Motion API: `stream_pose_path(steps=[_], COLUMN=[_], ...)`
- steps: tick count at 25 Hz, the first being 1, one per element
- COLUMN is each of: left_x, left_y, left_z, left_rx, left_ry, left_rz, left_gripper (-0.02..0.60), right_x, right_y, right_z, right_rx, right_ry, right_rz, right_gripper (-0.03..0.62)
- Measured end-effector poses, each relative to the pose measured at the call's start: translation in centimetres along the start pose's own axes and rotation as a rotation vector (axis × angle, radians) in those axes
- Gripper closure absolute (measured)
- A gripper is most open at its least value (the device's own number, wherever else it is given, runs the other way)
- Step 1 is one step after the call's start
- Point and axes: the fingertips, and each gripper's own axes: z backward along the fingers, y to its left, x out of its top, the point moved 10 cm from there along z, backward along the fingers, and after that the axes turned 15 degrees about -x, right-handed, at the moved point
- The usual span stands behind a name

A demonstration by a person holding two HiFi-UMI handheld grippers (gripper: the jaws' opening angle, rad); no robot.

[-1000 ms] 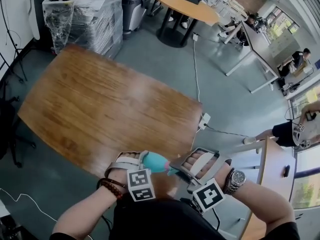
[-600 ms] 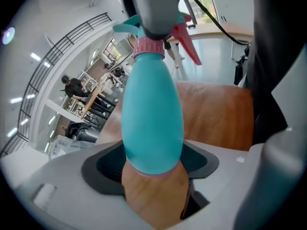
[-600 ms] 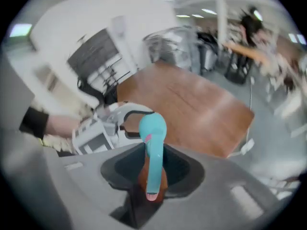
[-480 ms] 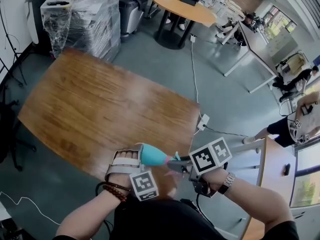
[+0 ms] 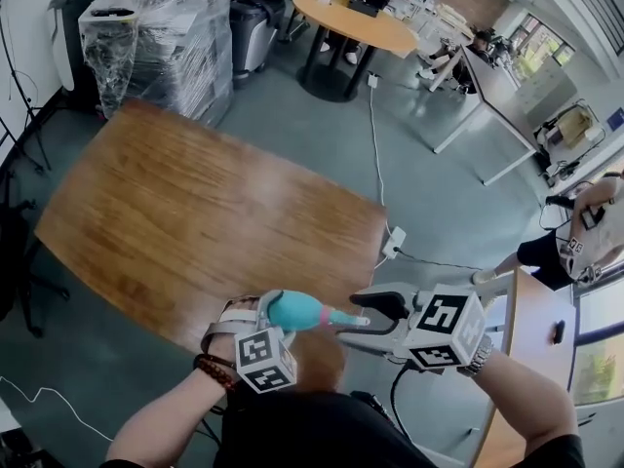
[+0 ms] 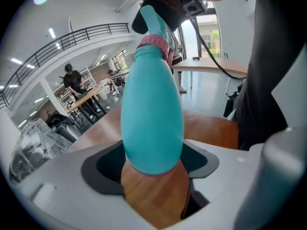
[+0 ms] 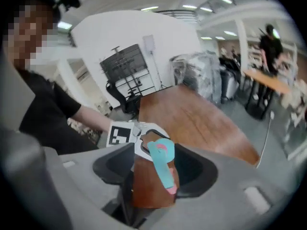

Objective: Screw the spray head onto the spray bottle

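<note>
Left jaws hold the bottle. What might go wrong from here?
The left gripper grips the spray bottle only at its rounded lower end, off the table; twisting may make it slip. The right gripper has just been opening its jaws with the spray head between them; reclosing off-centre may knock it askew.

Head view steeply down, gripper views close, sharing bottle [image 5: 297, 312]

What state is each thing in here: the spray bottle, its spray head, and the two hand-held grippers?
Spray bottle: held aloft by its base.
Spray head: sitting on the bottle's neck; how tight cannot be told.
Left hand-held gripper: shut on the spray bottle.
Right hand-held gripper: open; its jaws have just been opening, with the spray head between them.
</note>
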Motion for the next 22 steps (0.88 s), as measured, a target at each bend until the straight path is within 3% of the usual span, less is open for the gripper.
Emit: stream_pose_path(steps=[4, 6, 10, 13, 22], left_x=[0.4, 0.6, 1.6, 2.1, 2.5], left_y=[0.1, 0.3, -0.6, -1.3, -2.6], left_z=[0.9, 1.2, 1.4, 1.2, 1.3], left_rx=[-0.073, -0.093, -0.121, -0.155, -0.267], left_ry=[-0.08, -0.101, -0.127, -0.135, -0.099], left_rz=[-0.026, -0.03, -0.028, -0.028, -0.048], left_gripper=[0.196, 0.196, 0.196, 0.196, 0.196], right_x=[1.2, 0.9, 0.2, -0.1, -1.1], right_y=[2.6, 3.8, 4.9, 5.4, 6.6], right_z=[2.9, 2.0, -0.1, -0.1, -0.2], right_rx=[-0.13, -0.172, -0.173, -0.203, -0.164], right_ry=[0.012, 0.037, 0.052, 0.034, 0.071], right_rz=[0.645, 0.809, 0.82, 0.877, 1.052], right_gripper=[0.349, 0.349, 0.355, 0.477, 0.471])
